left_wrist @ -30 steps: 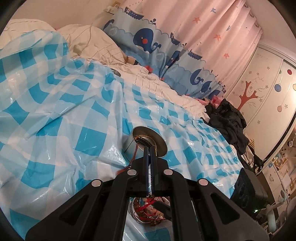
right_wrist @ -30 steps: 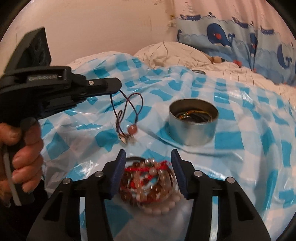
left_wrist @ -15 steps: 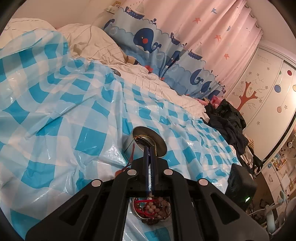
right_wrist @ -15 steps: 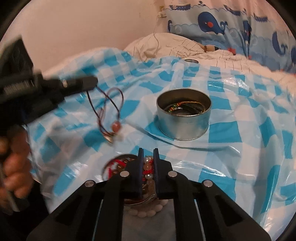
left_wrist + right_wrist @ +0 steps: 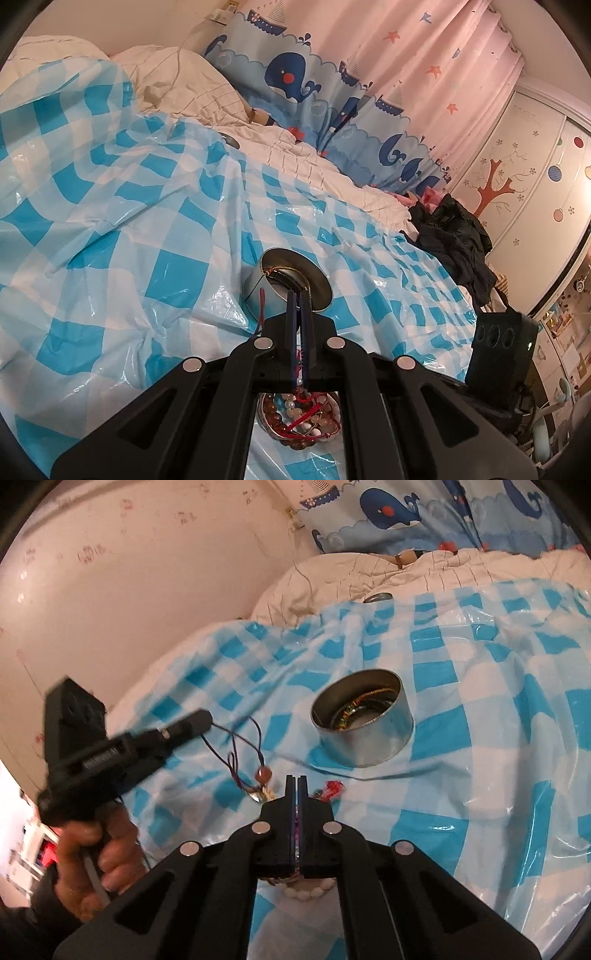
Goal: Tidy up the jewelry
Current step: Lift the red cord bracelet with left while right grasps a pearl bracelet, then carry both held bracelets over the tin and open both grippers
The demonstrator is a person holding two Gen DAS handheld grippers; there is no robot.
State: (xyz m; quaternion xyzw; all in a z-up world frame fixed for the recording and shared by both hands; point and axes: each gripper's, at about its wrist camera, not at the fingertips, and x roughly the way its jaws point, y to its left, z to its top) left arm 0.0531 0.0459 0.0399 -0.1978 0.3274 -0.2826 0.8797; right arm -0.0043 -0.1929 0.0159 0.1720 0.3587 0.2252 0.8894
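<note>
A thin dark cord necklace (image 5: 236, 749) with a round reddish bead and a small pale pendant is dangling from my left gripper (image 5: 201, 720), whose jaws are pinching its cord flat at mid-left of the right wrist view. My right gripper (image 5: 295, 786), low centre in that view, has just been closing; its pads are now meeting on something red and stringy, probably a strand from the bead pile, though it is blurred. Below my fingers in the left wrist view, a shallow dish (image 5: 299, 417) is holding glossy brown, pink and white beads tangled with red thread. Further up, a round metal tin (image 5: 364, 725) with smooth shiny walls is standing upright with coiled bangles inside. Everything is resting on a crinkly, glossy blue-and-white checked plastic sheet (image 5: 480, 701).
</note>
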